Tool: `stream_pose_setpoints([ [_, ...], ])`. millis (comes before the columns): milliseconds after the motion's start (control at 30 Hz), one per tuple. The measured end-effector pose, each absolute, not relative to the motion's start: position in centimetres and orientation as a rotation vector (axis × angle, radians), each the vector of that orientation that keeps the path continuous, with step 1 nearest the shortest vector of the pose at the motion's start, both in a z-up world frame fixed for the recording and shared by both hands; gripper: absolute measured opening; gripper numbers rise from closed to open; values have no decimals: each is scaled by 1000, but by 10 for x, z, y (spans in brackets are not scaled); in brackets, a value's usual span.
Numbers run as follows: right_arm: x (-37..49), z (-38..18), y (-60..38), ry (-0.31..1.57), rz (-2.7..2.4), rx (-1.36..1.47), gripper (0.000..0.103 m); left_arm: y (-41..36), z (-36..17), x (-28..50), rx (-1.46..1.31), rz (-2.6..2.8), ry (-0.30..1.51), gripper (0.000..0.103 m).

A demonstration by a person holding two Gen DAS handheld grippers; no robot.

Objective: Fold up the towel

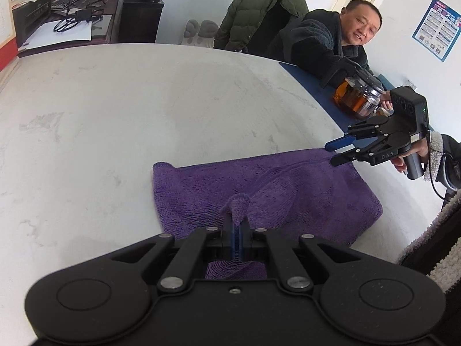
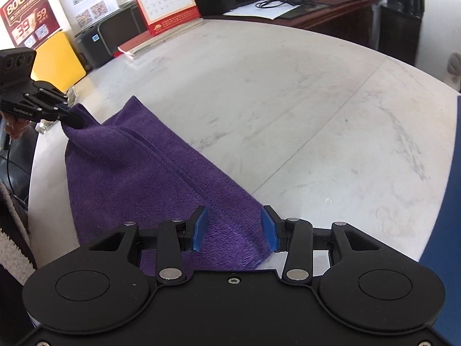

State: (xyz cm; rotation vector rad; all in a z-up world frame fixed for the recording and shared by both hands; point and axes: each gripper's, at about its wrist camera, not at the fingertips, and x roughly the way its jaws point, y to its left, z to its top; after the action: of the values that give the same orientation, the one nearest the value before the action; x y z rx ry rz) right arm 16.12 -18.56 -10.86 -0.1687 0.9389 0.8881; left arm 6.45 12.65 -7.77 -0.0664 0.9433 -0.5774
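A purple towel (image 1: pixel 276 193) lies folded on the white table (image 1: pixel 144 115); it also shows in the right wrist view (image 2: pixel 138 170). My left gripper (image 1: pixel 236 216) is shut on a corner of the towel and lifts it a little; the right wrist view shows it (image 2: pixel 67 116) pinching that raised corner. My right gripper (image 2: pixel 234 227) is open, its blue pads (image 2: pixel 200 227) spread over the towel's near corner, which lies flat between them. In the left wrist view the right gripper (image 1: pixel 334 152) hovers at the towel's far right corner with its jaws apart.
A seated man (image 1: pixel 343 43) holds a glass teapot (image 1: pixel 357 95) on a blue mat (image 1: pixel 317 86) at the table's far right. A calendar (image 2: pixel 164 0), books, printers and a yellow folder (image 2: pixel 57 63) line the table's far left edge.
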Motion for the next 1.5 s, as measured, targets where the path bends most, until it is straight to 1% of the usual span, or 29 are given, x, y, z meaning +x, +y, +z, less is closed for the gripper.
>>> stream_pose_setpoints([
  [267, 147, -99, -196, 934, 979, -245, 40, 126, -86, 74, -64, -555, 981, 2],
  [367, 140, -94, -195, 901, 993, -278, 39, 125, -87, 76, -62, -555, 989, 3],
  [500, 142, -101, -196, 920, 969, -278, 40, 124, -90, 76, -61, -549, 1000, 3],
  [533, 141, -102, -194, 919, 972, -285, 39, 124, -90, 77, -61, -549, 1002, 3],
  [567, 138, -101, -193, 910, 984, -294, 30, 124, -91, 77, -61, -549, 1005, 3],
  [633, 131, -96, -192, 880, 1013, -314, 26, 124, -91, 78, -63, -548, 1007, 3],
  [867, 119, -91, -187, 855, 1029, -359, 25, 123, -93, 81, -62, -543, 1021, 3],
  [1233, 138, -104, -200, 905, 948, -232, 26, 119, -95, 83, -64, -543, 1028, 3],
  [1267, 137, -103, -200, 906, 944, -238, 21, 119, -95, 83, -64, -544, 1027, 3],
  [1333, 135, -102, -199, 908, 940, -262, 9, 118, -96, 83, -61, -544, 1025, 3],
  [1400, 133, -102, -198, 913, 941, -278, 6, 117, -97, 84, -62, -546, 1022, 3],
  [1500, 130, -101, -194, 911, 929, -304, 5, 116, -99, 84, -56, -539, 1016, 3],
])
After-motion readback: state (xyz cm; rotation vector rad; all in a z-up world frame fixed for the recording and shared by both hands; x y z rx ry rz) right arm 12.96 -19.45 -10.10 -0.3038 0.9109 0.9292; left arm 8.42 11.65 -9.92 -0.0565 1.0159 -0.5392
